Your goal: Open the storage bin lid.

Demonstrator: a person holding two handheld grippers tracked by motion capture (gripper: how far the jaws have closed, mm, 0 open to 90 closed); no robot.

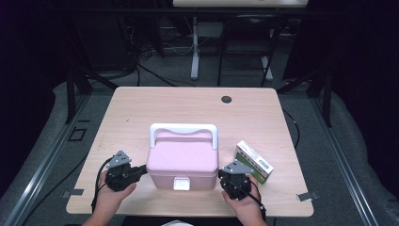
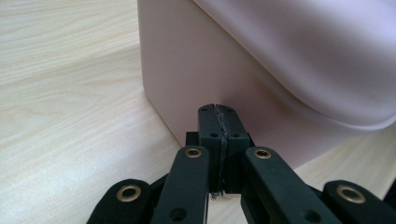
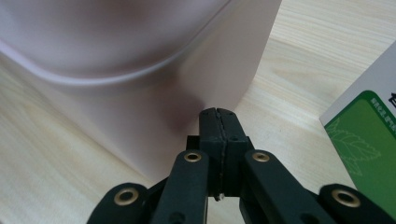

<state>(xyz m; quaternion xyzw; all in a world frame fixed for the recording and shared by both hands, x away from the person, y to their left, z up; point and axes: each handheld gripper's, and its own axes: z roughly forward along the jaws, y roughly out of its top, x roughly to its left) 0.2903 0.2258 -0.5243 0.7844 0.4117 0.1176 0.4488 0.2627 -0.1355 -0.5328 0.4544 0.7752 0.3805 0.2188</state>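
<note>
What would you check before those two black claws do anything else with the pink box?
1. Left gripper shut, nothing between its jaws: ok.
2. Right gripper shut, nothing between its jaws: ok.
3. Both tips close against the sides of the pink box, one on each side: ok; actual contact: cannot tell.
4. Lid closed and white latch down at the front: looks ok, though whether it is locked: cannot tell.
5. White handle free of both grippers: ok.
6. Green and white carton lies just beside the right gripper and could get nudged: not ok.
</note>
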